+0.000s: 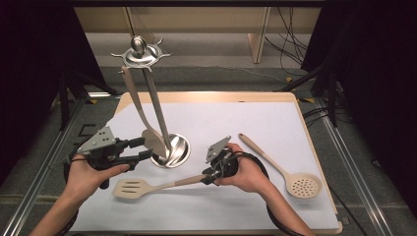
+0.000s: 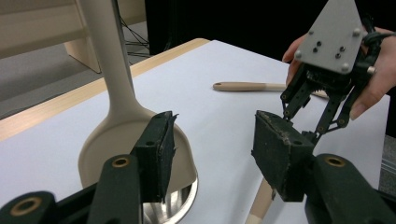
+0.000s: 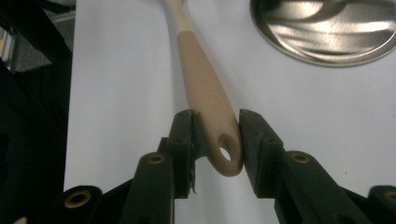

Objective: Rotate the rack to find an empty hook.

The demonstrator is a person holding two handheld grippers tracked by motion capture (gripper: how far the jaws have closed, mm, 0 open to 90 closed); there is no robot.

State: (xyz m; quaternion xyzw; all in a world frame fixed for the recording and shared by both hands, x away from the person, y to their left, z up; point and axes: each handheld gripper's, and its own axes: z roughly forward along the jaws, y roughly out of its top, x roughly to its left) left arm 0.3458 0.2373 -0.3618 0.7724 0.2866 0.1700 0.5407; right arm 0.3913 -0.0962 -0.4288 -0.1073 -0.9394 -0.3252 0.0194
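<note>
Right gripper [image 1: 209, 178]: I've got it down at the hanging-hole end of the slotted spatula [image 1: 132, 187] handle. In the right gripper view the fingers [image 3: 184, 128] sit on both sides of that end, touching it, so I'd call that clamped on the handle.
Slotted spatula: head lies flat on the white counter [image 1: 236, 123], front and centre, handle running right toward my right hand [image 1: 248, 172].
Left gripper [image 1: 147, 149]: pointing at the base of the utensil stand [image 1: 174, 150]. Fingers [image 2: 156, 151] are spread wide, nothing pinched. The solid spatula's blade is just past one finger in the left gripper view, can't tell if it's touching.
Solid spatula [image 1: 147, 128]: hanging off the stand's top ring, blade down near the shiny round base.
Skimmer spoon [image 1: 302, 184]: lying on the counter to the right, well apart from both grippers, round perforated head nearest me.
Left hand [image 1: 86, 174]: holding its gripper low at the counter's left edge.
</note>
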